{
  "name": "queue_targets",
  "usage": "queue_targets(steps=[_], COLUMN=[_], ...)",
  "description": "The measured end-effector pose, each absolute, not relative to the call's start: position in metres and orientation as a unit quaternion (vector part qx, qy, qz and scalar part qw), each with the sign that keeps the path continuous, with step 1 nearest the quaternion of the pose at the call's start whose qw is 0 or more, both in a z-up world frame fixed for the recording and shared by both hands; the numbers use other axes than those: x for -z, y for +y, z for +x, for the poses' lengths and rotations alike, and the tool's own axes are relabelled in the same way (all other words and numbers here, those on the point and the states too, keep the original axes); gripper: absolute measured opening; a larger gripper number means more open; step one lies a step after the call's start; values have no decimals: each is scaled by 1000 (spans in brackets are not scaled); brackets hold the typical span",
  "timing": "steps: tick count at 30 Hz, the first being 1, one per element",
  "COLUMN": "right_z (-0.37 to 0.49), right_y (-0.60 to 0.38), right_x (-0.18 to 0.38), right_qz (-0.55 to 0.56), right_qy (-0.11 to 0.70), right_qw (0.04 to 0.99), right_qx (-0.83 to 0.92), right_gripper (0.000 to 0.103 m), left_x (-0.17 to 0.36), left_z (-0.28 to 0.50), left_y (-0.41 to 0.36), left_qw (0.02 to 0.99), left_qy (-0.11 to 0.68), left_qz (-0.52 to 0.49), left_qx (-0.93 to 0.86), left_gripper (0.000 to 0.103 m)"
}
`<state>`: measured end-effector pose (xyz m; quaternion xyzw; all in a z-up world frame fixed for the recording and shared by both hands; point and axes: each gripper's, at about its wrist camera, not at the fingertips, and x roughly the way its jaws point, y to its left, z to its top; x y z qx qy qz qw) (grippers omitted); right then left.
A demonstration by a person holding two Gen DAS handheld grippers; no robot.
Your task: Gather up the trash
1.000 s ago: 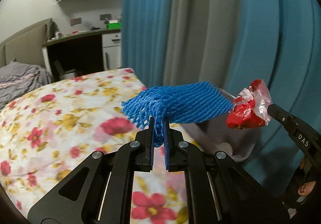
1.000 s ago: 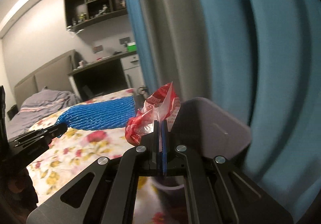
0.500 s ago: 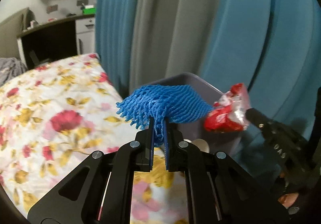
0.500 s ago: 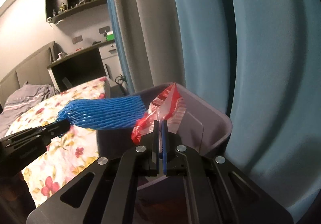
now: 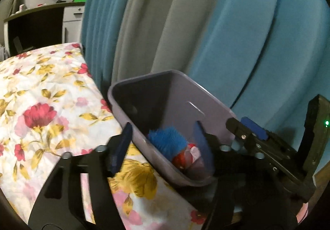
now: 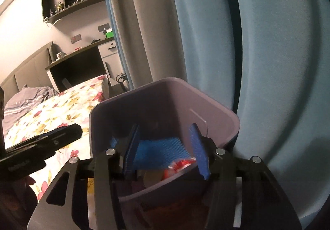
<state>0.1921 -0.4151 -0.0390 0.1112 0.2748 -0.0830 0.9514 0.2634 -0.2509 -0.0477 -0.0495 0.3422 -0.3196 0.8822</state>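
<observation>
Left claw (image 5: 163, 143) and right claw (image 6: 165, 147) spread wide, empty, blue foam mesh sleeve (image 6: 160, 152), crinkly red wrapper (image 6: 177, 167), smooth grey plastic bin (image 6: 216, 118)

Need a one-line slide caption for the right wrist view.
Right gripper open above the grey bin, blue foam net and red wrapper inside.

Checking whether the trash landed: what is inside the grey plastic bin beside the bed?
Inside the grey plastic bin lie a blue foam net sleeve and a red crinkled wrapper. The bin's bottom beneath them is hidden.
</observation>
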Motion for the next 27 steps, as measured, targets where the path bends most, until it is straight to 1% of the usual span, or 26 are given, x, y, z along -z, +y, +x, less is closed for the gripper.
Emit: queue_targets(steps=[1,2,4,5,7,9,12,13,19,27], right_z=[190,188,185,183,184,184,184,184,175,150], right_y=[-415,-414,-411,-409,-404,-398,-390,-388,-372,-338], right_x=[39,39,37,37,35,34,32,32,27,15], right_qz=[113,113,111,109,105,101,95,94,86,50], right_qy=[275,273,267,266,266,269,269,268,259,238], right_qw=[951,951,953,954,954,954,954,954,957,965], right_qx=[84,86,89,91,91,91,93,93,94,94], right_gripper=[65,74,82,86,88,89,92,95,96,96], left_x=[47,45,43,42,41,39,36,34,29,22], left_z=[262,262,259,258,253,250,246,244,228,191], left_y=[-247,-244,-236,-234,-225,-216,-202,-195,-172,-137], left_qw=[886,890,901,905,915,921,929,932,943,952], left_qy=[339,336,329,325,317,314,308,304,293,276], left_qz=[-52,-51,-41,-37,-30,-26,-24,-20,2,-9], left_qx=[312,305,280,272,249,230,205,194,157,131], left_gripper=[72,75,86,89,95,97,97,97,97,97])
